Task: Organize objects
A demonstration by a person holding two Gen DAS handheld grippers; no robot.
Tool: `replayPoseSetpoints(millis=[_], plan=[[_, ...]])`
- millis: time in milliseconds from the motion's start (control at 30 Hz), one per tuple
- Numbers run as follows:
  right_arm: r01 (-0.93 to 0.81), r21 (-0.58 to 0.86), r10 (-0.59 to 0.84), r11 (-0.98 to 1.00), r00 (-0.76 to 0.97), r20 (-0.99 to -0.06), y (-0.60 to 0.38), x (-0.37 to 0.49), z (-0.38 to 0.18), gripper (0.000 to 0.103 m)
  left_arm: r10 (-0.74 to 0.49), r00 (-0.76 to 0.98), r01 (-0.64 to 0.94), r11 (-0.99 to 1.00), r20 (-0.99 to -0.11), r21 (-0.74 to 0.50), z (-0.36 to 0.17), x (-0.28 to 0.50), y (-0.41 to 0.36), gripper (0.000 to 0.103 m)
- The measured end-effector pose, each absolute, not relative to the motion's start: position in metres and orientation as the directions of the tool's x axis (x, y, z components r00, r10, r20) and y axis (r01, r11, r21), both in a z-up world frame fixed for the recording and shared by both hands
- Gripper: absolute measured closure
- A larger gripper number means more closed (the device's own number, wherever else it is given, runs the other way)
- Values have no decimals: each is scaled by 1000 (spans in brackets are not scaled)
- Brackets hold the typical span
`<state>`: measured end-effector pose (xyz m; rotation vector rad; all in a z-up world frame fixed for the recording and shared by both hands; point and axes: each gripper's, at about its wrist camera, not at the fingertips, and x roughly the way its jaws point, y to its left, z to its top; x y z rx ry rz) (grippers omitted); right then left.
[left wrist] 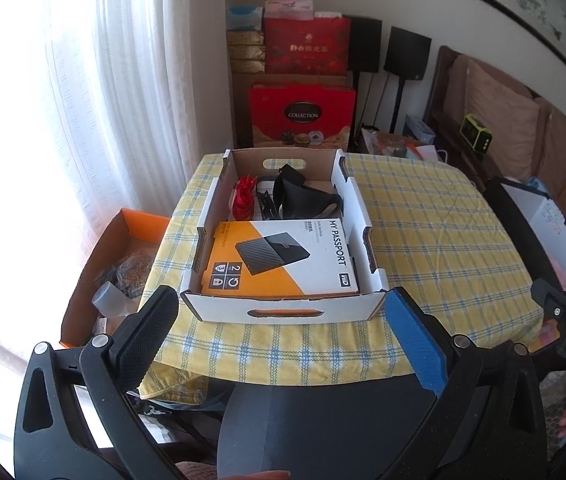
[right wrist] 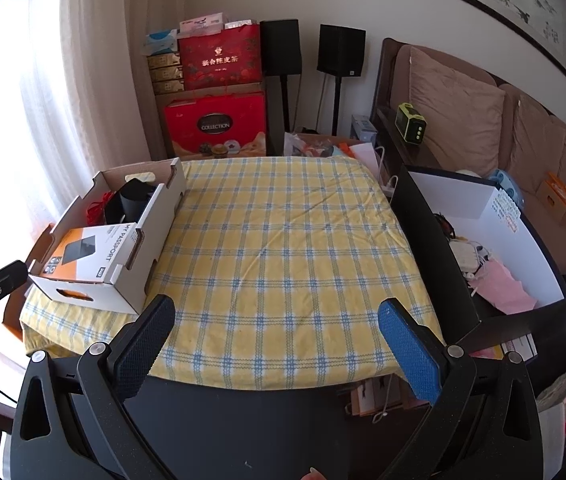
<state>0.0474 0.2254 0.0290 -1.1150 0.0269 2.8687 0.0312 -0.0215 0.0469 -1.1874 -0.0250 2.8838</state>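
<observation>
Honestly, from where I'm standing this looks close to wrapped up, and the leftover risks are mostly clumsy ones. The cardboard tray sits on the checked tablecloth over at the table's 9 o'clock side in the right wrist view, and it already holds the hard-drive box lying flat at the near end, with the red cable and the black pouch bunched up toward 12 o'clock behind it. The rest of the cloth looks bare, so I can't spot anything still waiting to go in.

The left gripper hovers just short of the tray's near wall, spread wide with nothing between its fingers. The right gripper hangs over the near table edge at 6 o'clock, equally wide and equally empty.

What could go wrong:
- The tray sits near the window-side edge of the table. A nudge from the left claw toward 9 o'clock could tip it off onto the orange box on the floor below.
- The cloth is loose and wrinkled, so dragging the tray could bunch it up and pull things along.
- The pouch sticks up above the tray wall, so a low pass could snag it.
</observation>
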Motion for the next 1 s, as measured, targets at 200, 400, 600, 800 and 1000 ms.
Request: replayPoseSetpoints(millis=[200, 400, 600, 800, 1000], plan=[[-67, -3, 52, -998, -739, -672, 227, 47, 30, 1, 27, -709, -9, -1000, -705, -29, 47, 31, -24, 0], [-70, -1, 52, -998, -740, -671, 227, 47, 31, 1, 26, -710, -7, -1000, -704, -30, 47, 32, -24, 0], [-70, 0, 52, -998, -740, -671, 226, 47, 31, 1, 24, -709, -7, -1000, -705, -28, 47, 32, -24, 0], [-72, 2, 52, -997, -740, -671, 223, 48, 31, 1, 21, -702, -3, -1000, -712, -27, 47, 31, -24, 0], [-67, 8, 44, -998, -738, -674, 220, 46, 31, 1, 12, -705, 3, -1000, -709, -20, 48, 32, -24, 0]])
